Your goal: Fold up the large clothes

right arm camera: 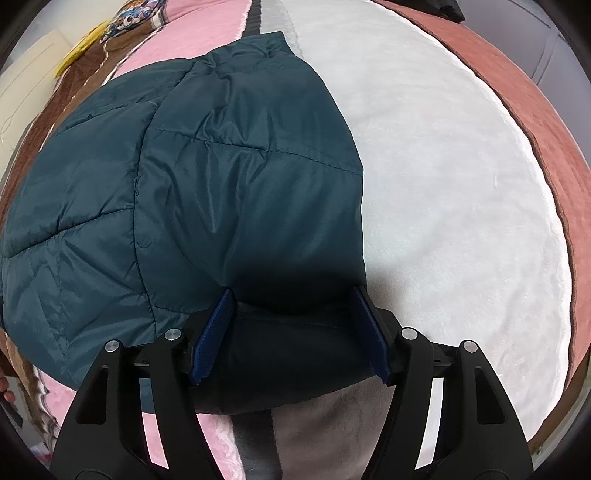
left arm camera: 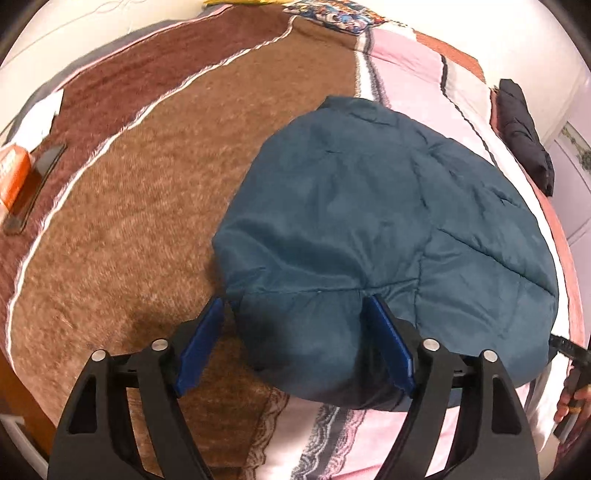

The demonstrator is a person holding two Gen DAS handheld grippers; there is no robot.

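Ahead of both hand-held grippers, a teal quilted puffer jacket (left arm camera: pixel 369 229) lies folded on a bed covered by a striped blanket (left arm camera: pixel 166 184) of brown, pink and white bands. Long axis of the jacket runs away from the grippers; the narrow collar end points far, the broad rounded hem sits nearest.

Left hand-held gripper (left arm camera: pixel 295 328): jaws spread wide, straddling the near left corner of the hem. Blue pads (left arm camera: pixel 201 347) flank the bulging fabric; whether they press it, cannot tell.

Right hand-held gripper (right arm camera: pixel 291 321): jaws likewise wide, bracketing the near right corner of the jacket (right arm camera: pixel 184 177), which lies in shadow between the fingers.

Right of the right gripper, a white band of the blanket (right arm camera: pixel 443 184), then a rust-red band at the bed's edge.

Far left of the left gripper: an orange box (left arm camera: pixel 13 173), a dark phone (left arm camera: pixel 37 184) just beside it, and a white paper (left arm camera: pixel 42 114) beyond. Far right: a folded dark garment (left arm camera: pixel 524 136) near the bed's edge. A patterned cushion (left arm camera: pixel 332 14) lies past the collar.
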